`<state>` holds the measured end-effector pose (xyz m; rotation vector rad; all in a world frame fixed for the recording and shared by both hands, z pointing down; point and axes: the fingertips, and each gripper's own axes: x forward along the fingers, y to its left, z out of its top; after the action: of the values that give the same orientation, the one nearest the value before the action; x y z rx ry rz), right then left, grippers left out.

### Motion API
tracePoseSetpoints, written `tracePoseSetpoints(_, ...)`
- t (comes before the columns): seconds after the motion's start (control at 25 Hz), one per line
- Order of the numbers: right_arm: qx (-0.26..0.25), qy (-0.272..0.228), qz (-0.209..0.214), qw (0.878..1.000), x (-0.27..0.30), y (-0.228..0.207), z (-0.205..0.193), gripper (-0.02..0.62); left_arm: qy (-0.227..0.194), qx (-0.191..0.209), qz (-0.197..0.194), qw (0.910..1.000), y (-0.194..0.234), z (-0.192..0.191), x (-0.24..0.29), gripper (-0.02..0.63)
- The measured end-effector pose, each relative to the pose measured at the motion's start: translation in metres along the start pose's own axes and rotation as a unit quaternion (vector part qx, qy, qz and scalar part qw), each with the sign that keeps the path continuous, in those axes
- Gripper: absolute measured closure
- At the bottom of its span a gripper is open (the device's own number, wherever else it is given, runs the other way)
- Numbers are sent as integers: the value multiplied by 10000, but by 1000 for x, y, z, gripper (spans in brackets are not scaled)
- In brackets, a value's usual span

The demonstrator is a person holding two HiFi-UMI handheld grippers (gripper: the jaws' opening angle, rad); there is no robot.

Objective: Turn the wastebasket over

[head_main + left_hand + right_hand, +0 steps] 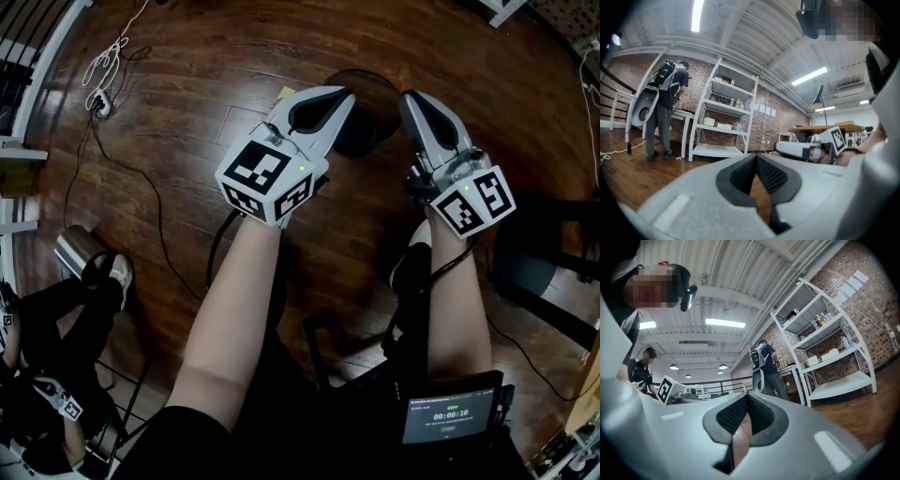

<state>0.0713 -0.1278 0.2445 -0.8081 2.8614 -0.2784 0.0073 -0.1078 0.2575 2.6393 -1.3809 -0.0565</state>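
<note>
The wastebasket (367, 111) is a dark round shape on the wooden floor, seen from above in the head view; both grippers hide part of it. My left gripper (345, 94) is held out level over its left side, jaws shut with nothing between them. My right gripper (410, 97) is held level over its right side, also shut and empty. In the left gripper view the fingertips (755, 157) meet, and the right gripper (801, 151) shows beside them. In the right gripper view the tips of the right gripper (747, 396) touch. The wastebasket is in neither gripper view.
A white cable and power strip (98, 98) lie at the far left of the floor. A metal canister (75, 248) and a seated person (56, 375) are at lower left. A black chair base (544, 267) stands at right. White shelves (724, 117) and a standing person (663, 108) are across the room.
</note>
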Motion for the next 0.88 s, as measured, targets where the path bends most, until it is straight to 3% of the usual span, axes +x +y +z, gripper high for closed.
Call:
tracePoseSetpoints(0.36, -375, 381, 392, 9978, 7, 21, -19, 586, 112, 61, -91, 9999, -16, -9, 11, 604)
tracePoseSetpoints(0.88, -574, 618, 630, 9944, 7, 32, -30, 584, 94, -49, -60, 9999, -18, -18, 5, 604)
